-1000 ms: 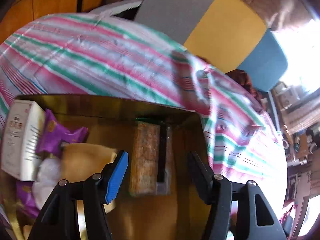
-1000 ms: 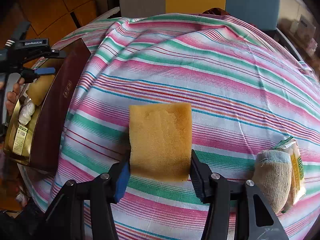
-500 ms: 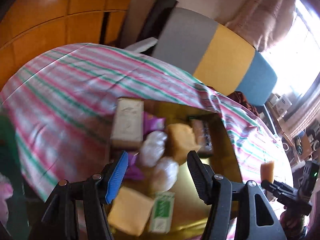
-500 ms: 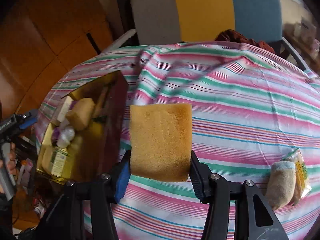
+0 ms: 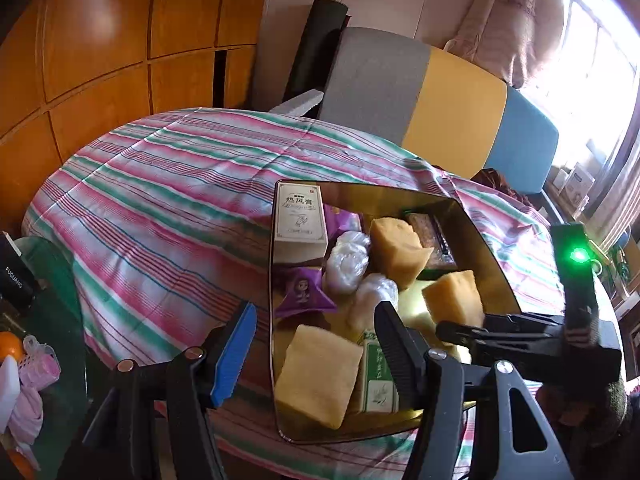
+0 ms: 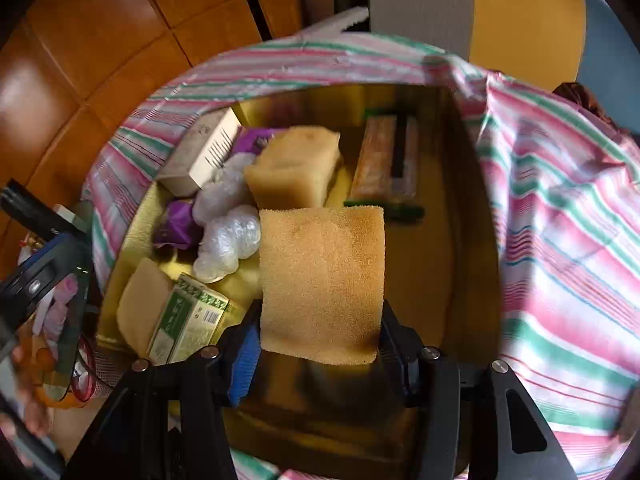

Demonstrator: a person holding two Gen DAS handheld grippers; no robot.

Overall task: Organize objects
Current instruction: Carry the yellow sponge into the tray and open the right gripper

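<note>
Sponge [image 6: 322, 280] clamped betw. right gripper [image 6: 316, 344] pads, held over gold box [image 6: 472, 208], not yet released. Box already loaded w/ sponges, cartons, wrapped items. Left gripper [image 5: 316, 344] wide open, nothing held, beside box. Remaining: drop-off; other loose items can't be judged.

A box [image 6: 472, 184] sits on the table [image 5: 160, 184]. Inside, in the right wrist view, a carton [image 6: 200, 156] lies at ten o'clock, a packet [image 6: 388, 164] at one o'clock, a sponge [image 6: 294, 168] between them, two bags [image 6: 226, 224] at nine o'clock, another carton [image 6: 188, 320] at seven o'clock. The held sponge [image 6: 322, 280] hangs over the middle.
</note>
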